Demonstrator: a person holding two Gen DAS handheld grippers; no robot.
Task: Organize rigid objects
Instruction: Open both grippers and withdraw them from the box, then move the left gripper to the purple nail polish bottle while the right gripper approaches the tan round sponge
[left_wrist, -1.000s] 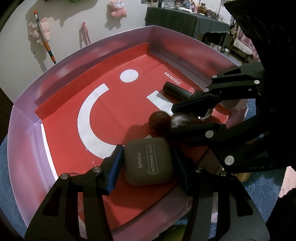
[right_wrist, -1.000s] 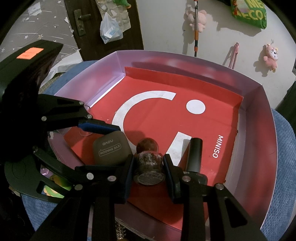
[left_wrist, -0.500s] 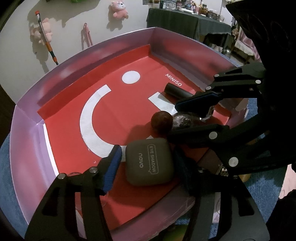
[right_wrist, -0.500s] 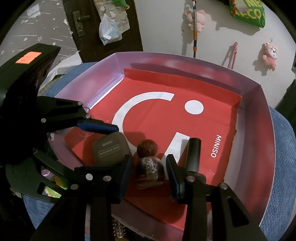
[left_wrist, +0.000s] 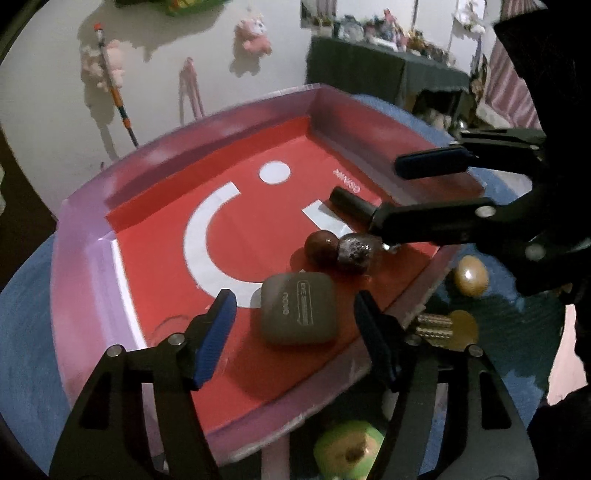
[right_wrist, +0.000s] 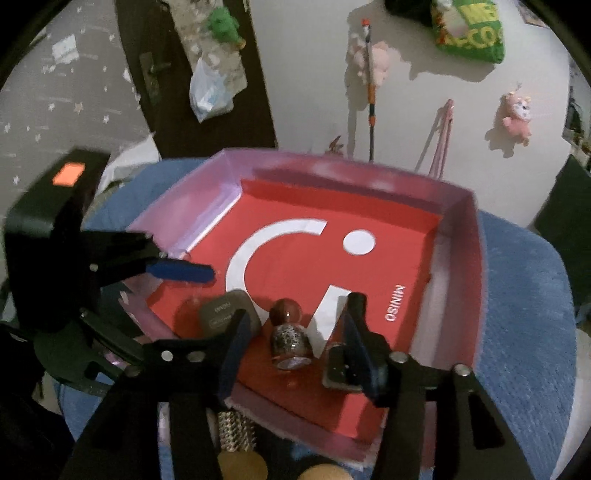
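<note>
A red-lined MINISO box (left_wrist: 85, 266) with pink walls holds a grey eye-shadow case (left_wrist: 297, 308), a round-capped glittery bottle (left_wrist: 341, 249) lying on its side, and a black tube (left_wrist: 351, 205). My left gripper (left_wrist: 291, 332) is open, its fingers on either side of the grey case without touching it. My right gripper (right_wrist: 293, 345) is open and raised, with the bottle (right_wrist: 290, 338) lying between its fingers, free. The case (right_wrist: 223, 312) and the box wall (right_wrist: 460, 236) also show in the right wrist view.
Outside the box's near edge, on blue cloth (right_wrist: 524, 295), lie a green apple-like object (left_wrist: 347, 450), a gold egg-shaped item (left_wrist: 471, 275), a gold ribbed tube (right_wrist: 234, 428) and round gold caps. Plush toys and a broom hang on the far wall.
Both grippers opened and pulled back and up. The left let go of the grey case, the right let go of the bottle; both objects now lie in the box.
</note>
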